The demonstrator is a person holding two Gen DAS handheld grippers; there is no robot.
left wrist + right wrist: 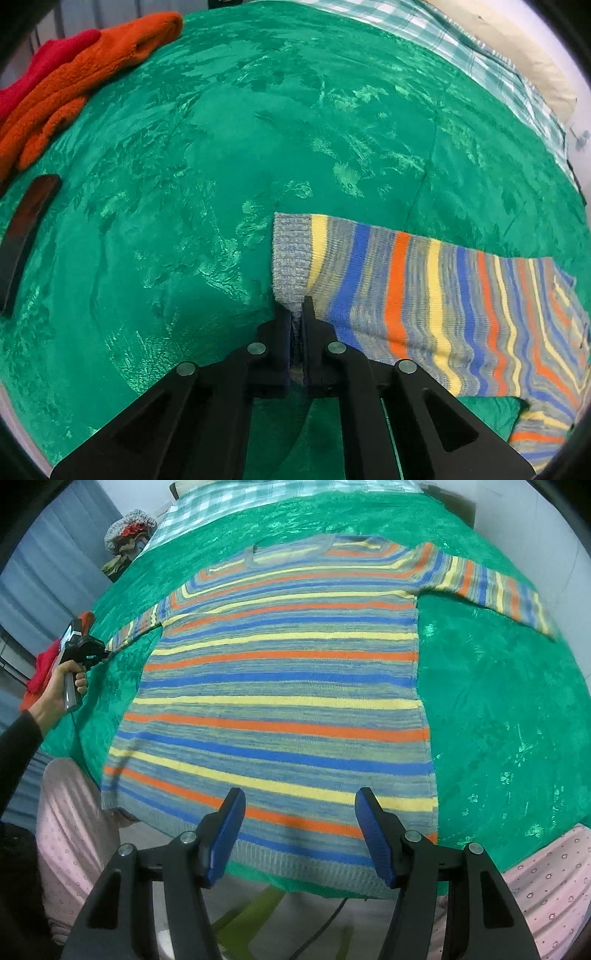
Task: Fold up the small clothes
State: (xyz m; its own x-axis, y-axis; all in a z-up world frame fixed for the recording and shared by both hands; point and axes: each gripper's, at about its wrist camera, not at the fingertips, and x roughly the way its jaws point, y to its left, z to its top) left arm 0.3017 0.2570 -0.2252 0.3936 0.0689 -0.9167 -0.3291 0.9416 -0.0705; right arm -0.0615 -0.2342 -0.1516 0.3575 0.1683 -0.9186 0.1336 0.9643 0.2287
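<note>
The left hand-held gripper (297, 306) pinched the ribbed grey cuff of the knitted stripy sweater (288, 686); the right hand-held gripper (300, 805) stood wide over its hem, on the fuzzy green blanket (221, 147).

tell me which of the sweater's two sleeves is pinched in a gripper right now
The sleeve at the person's left: the left gripper has its fingers closed on the grey cuff. The other sleeve lies free on the green blanket.

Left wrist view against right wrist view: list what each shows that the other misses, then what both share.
Left only: the grey cuff pinched in the closed left gripper, a dark flat object.
Right only: the sweater's body, neckline, other sleeve, and the open right gripper above the hem.
Both: green blanket, orange and red clothes.
</note>
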